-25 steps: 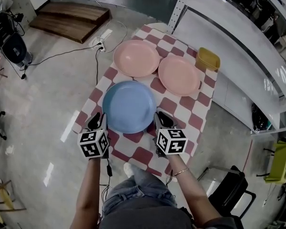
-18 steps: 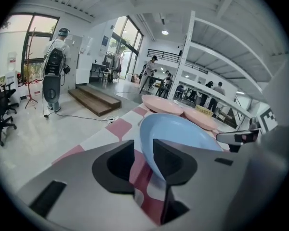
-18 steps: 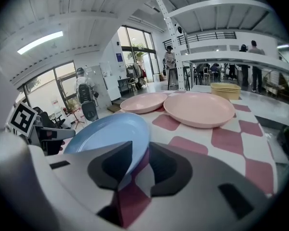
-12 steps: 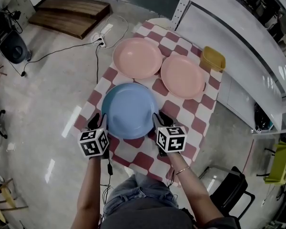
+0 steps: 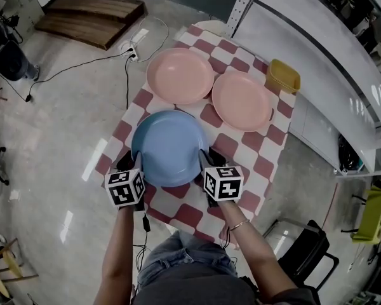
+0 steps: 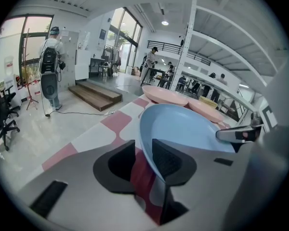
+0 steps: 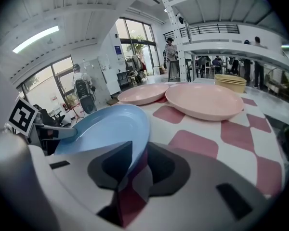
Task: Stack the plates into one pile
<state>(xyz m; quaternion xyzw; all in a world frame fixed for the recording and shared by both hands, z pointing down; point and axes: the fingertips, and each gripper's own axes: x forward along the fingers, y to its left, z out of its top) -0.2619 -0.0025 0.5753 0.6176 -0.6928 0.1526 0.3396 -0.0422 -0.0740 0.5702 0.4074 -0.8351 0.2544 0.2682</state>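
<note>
The left gripper point(image 6: 142, 152) has its jaws apart, with the rim of the blue plate point(image 5: 168, 146) between them. The rim sits close against the jaw on the plate's side, and a strip of red cloth shows in the gap to the other jaw. These jaws have just been closing. The right gripper point(image 7: 139, 153) also has its jaws apart around the opposite rim, not pressing it, and they have just been opening. The blue plate lies on the near end of a red-and-white checked tablecloth point(image 5: 241, 164). Beyond it, two pink plates point(image 5: 180, 75) lie side by side, with a yellow tub point(image 5: 283, 76) at the far right corner. The blue plate looks like stiff, light plastic with a smooth, probably slippery lip. Pinching it at opposite edges and keeping it level seems the safest hold.
</note>
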